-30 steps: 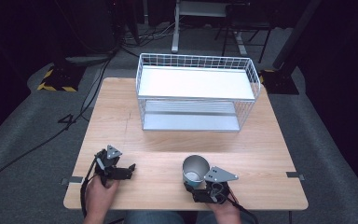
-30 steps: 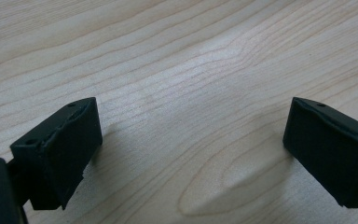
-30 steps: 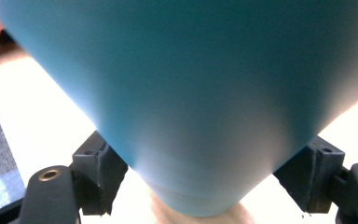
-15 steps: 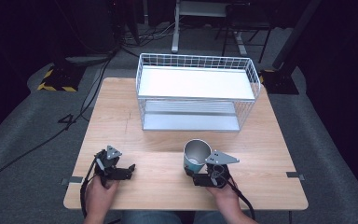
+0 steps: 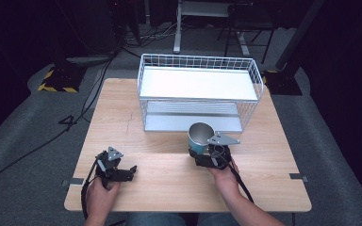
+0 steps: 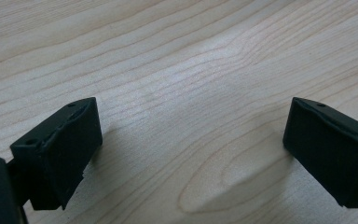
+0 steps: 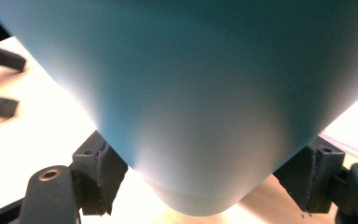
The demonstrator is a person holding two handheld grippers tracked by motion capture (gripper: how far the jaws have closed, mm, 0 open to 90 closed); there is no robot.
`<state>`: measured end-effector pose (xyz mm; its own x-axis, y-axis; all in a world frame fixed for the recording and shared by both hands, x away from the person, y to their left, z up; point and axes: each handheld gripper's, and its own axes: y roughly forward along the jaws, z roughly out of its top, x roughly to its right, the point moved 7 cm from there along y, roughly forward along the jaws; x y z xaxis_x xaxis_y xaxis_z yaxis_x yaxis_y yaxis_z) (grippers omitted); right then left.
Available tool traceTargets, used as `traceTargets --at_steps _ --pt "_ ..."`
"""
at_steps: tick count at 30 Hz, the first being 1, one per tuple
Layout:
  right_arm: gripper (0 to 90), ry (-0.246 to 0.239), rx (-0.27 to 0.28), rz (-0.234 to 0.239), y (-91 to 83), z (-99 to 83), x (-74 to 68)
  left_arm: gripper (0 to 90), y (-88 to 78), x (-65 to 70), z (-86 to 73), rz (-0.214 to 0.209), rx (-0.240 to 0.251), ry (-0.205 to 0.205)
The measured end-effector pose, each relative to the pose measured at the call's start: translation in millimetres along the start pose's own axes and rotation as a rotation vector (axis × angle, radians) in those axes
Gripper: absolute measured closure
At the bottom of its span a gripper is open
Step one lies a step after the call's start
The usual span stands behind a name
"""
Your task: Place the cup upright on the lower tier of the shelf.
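A teal cup (image 5: pixel 199 135) with a shiny metal inside hangs above the table, just in front of the white wire rack (image 5: pixel 198 89). My right gripper (image 5: pixel 202 157) is shut on the cup's lower wall. In the right gripper view the cup (image 7: pixel 186 93) bulges between the two black jaws, which press on its sides. My left gripper (image 5: pixel 131 170) rests on the table near the front left, held by a hand. In the left gripper view its jaws stand wide apart, open (image 6: pixel 191 149), with bare wood between them.
The wooden table (image 5: pixel 169 188) has free room across its front and left. The two-level wire rack has a white top shelf and a grey lower shelf (image 5: pixel 188 122). Cables trail from both grippers toward the front edge. Dark floor and stands lie beyond.
My right gripper has carried the cup forward and to the right, lifting it toward the rack's front. The left gripper has stayed put.
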<state>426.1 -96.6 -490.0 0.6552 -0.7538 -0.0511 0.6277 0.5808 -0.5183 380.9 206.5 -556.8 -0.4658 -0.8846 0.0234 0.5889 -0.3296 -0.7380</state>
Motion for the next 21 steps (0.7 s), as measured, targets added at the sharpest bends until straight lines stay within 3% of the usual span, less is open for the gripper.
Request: traceTargets --at_steps 6,13,21 --pt "25.0 0.003 0.001 -0.057 16.1 16.1 21.1 4.9 0.7 -0.3 0.7 -0.001 0.000 -0.003" --pt "25.0 0.001 -0.012 -0.096 32.5 25.0 34.7 4.8 0.8 -0.4 0.9 0.002 0.001 -0.006" --pt "25.0 0.007 -0.022 -0.163 62.8 35.7 51.9 4.8 0.8 -0.5 0.9 0.001 0.001 -0.003"
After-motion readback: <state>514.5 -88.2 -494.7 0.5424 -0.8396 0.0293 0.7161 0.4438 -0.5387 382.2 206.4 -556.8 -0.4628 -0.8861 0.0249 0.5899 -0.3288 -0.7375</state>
